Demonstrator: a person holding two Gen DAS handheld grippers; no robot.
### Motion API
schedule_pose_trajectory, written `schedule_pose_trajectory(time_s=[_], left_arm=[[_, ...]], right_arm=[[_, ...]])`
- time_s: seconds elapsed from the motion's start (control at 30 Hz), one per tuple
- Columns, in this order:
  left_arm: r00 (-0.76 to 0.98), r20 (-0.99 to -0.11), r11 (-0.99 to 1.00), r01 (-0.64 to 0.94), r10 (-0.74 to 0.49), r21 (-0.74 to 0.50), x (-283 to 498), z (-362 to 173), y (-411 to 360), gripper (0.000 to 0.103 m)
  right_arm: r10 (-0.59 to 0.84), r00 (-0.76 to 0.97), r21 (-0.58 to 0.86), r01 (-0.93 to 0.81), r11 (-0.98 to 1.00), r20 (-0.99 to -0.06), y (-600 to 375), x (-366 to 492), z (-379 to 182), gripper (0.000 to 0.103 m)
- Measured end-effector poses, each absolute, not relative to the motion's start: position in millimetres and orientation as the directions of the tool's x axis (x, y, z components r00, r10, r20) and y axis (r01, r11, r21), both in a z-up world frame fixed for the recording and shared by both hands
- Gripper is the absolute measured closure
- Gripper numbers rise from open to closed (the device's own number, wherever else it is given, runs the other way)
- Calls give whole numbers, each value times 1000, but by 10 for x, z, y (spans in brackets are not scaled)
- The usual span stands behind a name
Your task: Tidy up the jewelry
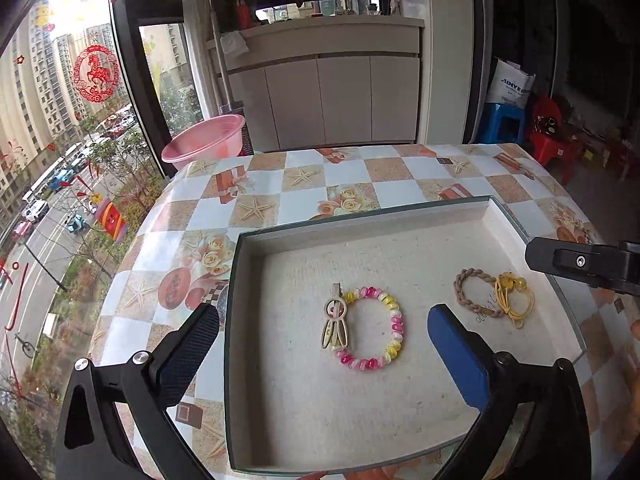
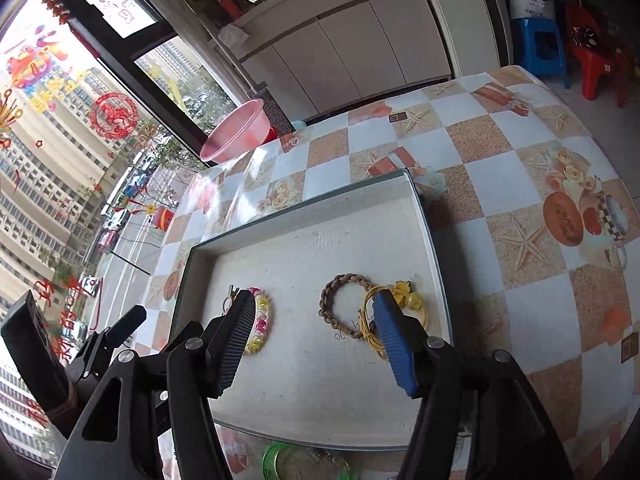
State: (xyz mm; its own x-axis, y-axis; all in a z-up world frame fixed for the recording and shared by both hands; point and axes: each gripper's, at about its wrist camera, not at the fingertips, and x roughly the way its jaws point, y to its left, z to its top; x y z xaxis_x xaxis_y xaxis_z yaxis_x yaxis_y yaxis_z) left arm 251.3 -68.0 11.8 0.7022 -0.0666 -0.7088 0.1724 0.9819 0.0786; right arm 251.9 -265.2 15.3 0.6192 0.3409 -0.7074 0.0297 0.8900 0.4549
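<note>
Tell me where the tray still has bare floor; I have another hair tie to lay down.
Free: the tray floor behind and in front of the coiled bracelet. Crowded: the right side, where the braided hair tie touches the yellow hair tie.

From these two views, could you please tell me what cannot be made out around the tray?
- Green object, right wrist view: cut off by the bottom edge; what it is stays unclear.
- Pink-and-yellow bracelet, right wrist view: partly hidden by the right hand-held gripper.
- Yellow hair tie, right wrist view: partly behind the blue finger.
- Writing on the tray, left wrist view: too small to read.
- Tray's near rim, left wrist view: partly hidden behind the left hand-held gripper.
</note>
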Motion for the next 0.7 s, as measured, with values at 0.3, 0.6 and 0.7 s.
schedule_pose_trajectory(time_s=[0.3,0.6,0.7], left_arm=[[704,-702,988,153,-108,2,1933,301,-338,0],[699,-708,989,146,-101,2,1265,195,-170,0],[709,-700,990,142,-86,22,1095,173,-157,0]], right_arm=[[244,661,320,-7,947,-709,-2498,1884,407,13],[119,678,179,19,984,-726,-2322,1205,370,0],[92,663,143,22,990,-743,-2278,1028,319,0]])
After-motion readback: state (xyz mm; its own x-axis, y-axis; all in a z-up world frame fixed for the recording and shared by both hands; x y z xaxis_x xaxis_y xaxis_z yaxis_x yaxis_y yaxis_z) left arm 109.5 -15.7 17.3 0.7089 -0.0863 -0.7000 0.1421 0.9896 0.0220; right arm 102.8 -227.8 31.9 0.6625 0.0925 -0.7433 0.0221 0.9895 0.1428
